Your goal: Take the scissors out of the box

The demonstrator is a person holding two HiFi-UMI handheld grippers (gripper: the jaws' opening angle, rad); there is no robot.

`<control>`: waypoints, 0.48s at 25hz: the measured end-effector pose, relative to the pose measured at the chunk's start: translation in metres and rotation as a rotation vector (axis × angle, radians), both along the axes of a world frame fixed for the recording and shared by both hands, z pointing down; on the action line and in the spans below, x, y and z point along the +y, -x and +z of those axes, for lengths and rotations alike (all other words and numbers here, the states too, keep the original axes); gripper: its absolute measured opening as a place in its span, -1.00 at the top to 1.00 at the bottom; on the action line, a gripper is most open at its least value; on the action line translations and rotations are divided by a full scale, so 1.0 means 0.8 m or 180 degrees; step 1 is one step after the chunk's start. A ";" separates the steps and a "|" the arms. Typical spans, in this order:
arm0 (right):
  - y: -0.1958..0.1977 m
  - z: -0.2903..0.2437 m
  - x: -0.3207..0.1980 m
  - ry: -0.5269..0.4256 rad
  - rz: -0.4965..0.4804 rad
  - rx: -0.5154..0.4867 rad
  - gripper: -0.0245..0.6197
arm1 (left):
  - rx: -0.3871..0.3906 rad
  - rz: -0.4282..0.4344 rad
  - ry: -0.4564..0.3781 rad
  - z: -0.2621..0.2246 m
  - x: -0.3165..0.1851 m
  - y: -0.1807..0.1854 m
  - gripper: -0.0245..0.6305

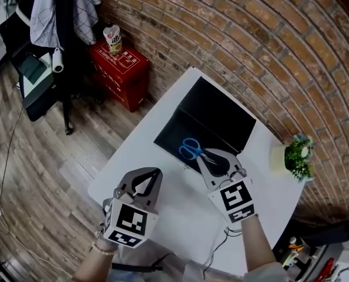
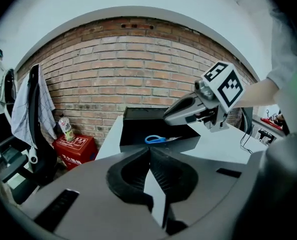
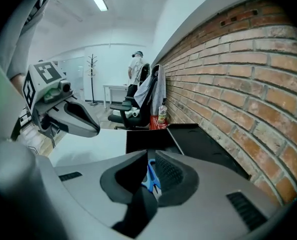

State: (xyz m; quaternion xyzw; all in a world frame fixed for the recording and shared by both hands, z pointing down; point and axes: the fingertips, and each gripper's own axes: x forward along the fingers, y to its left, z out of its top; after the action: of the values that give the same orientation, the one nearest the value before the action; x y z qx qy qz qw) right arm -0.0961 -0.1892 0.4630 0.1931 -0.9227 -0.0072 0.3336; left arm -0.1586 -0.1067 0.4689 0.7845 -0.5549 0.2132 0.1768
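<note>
Right gripper [image 1: 201, 155] — clenched, empty — hovers above blue-handled steel scissors [image 1: 191, 150] inside the open black rectangular box [image 1: 173, 135], seemingly poised to pick; left gripper [image 1: 155, 172], at its eight o'clock, clenched idle.

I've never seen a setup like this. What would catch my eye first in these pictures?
The bright blue-handled scissors stand out, lying in an open black box on the white table beside the brick wall. The right tongs hang just above them, while the left tongs hover shut over bare table nearer the person. A small potted plant sits at the table's right corner.
</note>
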 end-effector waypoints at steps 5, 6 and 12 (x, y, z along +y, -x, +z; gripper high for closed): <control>0.018 0.026 -0.018 0.0089 -0.0184 0.0195 0.76 | 0.0008 -0.0041 -0.0054 -0.011 0.003 0.015 0.87; 0.020 0.031 -0.021 0.0105 -0.0204 0.0231 0.76 | 0.0016 -0.0053 -0.0053 -0.011 0.004 0.018 0.87; 0.031 0.071 -0.024 0.0218 -0.0542 0.0605 0.75 | 0.0103 -0.0143 -0.0044 -0.010 0.005 0.037 0.87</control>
State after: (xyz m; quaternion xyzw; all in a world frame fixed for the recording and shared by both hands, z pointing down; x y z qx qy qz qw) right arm -0.1212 -0.2087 0.5196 0.1010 -0.8997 -0.0222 0.4241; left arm -0.1881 -0.1025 0.4611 0.7763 -0.5709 0.1926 0.1850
